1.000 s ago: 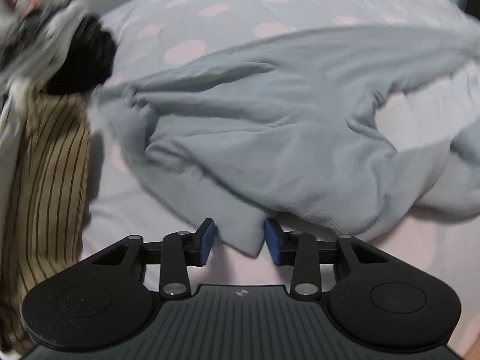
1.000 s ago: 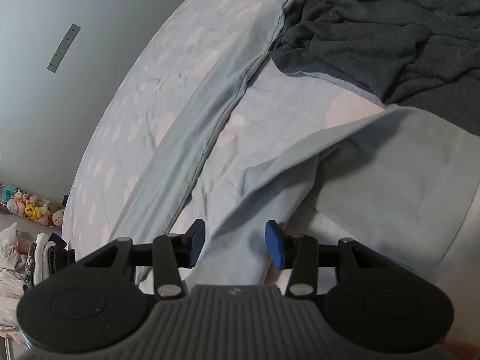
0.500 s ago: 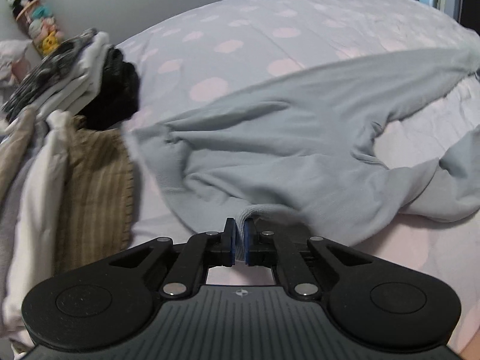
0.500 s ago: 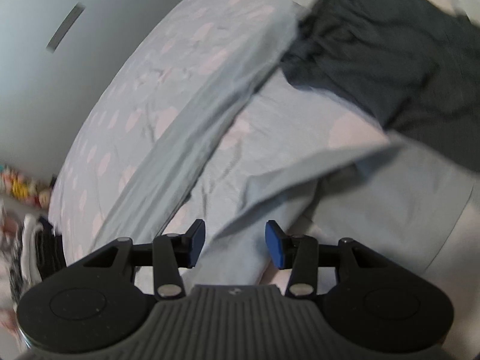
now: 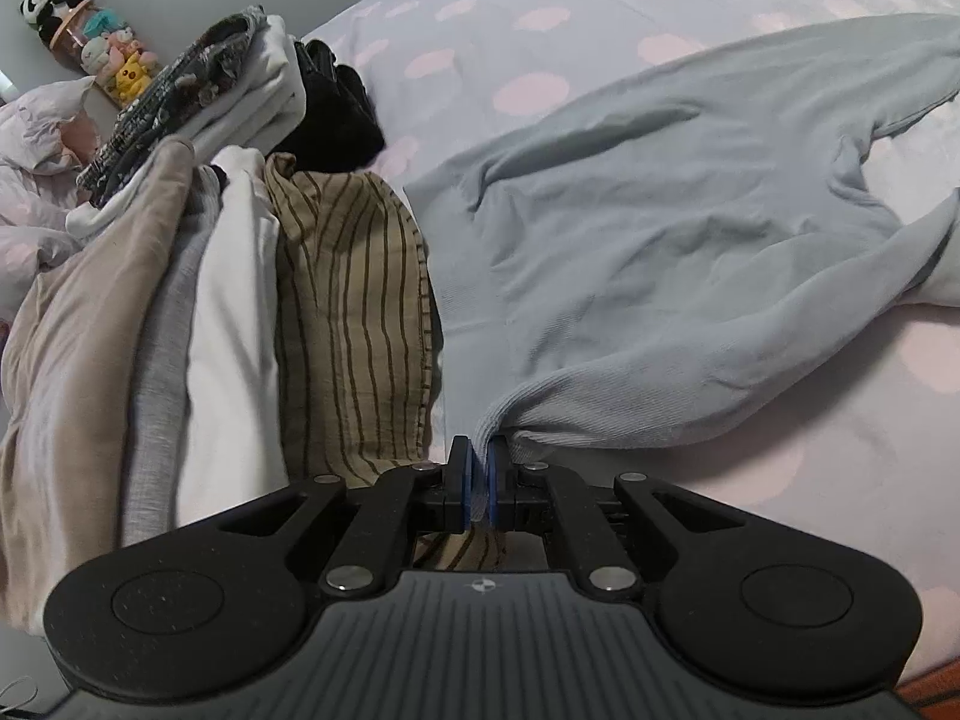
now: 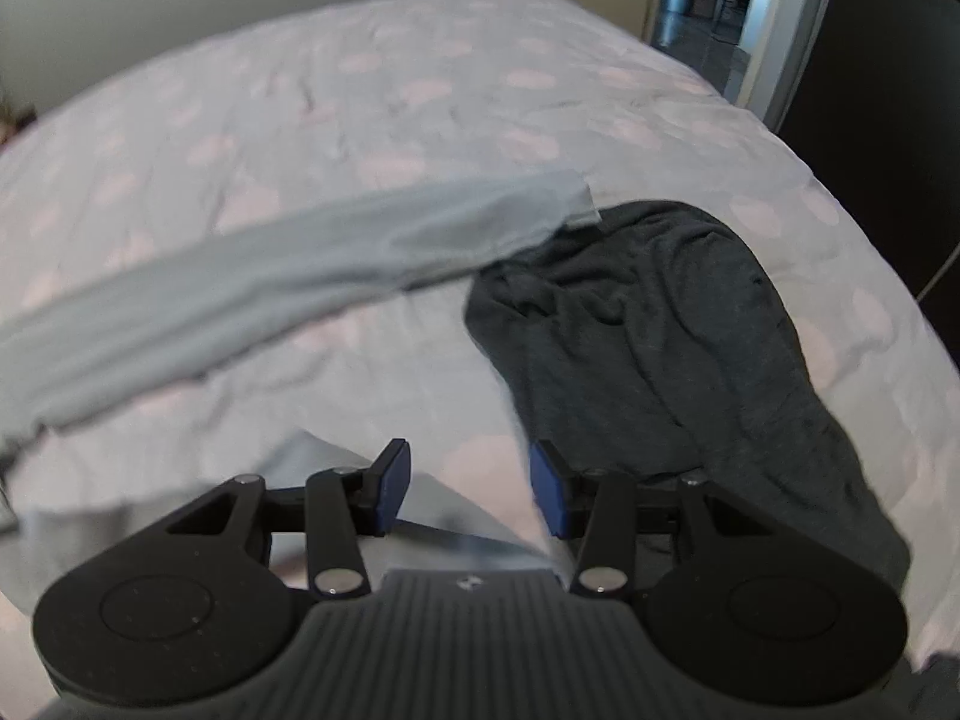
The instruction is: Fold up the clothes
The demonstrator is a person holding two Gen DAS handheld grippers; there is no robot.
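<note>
A: Start nearest the cameras. What has the left tool got?

B: Its blue pads are pressed together on the ribbed hem of the light grey sweatshirt, at lower centre of the left wrist view. From that pinch the garment fans up and to the right, its long axis running from lower centre toward the upper right corner, where a sleeve stretches out along the bed.

A: And left of the pinch?

B: A stack of folded clothes fills the left half of the frame; its striped tan top piece lies just beside the sweatshirt's left edge. Behind it sits a black garment, and small plush toys are in the upper left corner.

A: The right tool?

B: Jaws wide apart, nothing between the pads. It hovers at lower centre of its view over the dotted bed cover, with pale blue-grey cloth just under it. A dark grey garment lies crumpled just right of it. A light grey sleeve crosses the frame from the left edge up toward centre, its cuff touching the dark garment's top edge.

A: Open room?

B: Bare bed cover beyond the sleeve, up to the far edge; a doorway shows at upper right.
</note>
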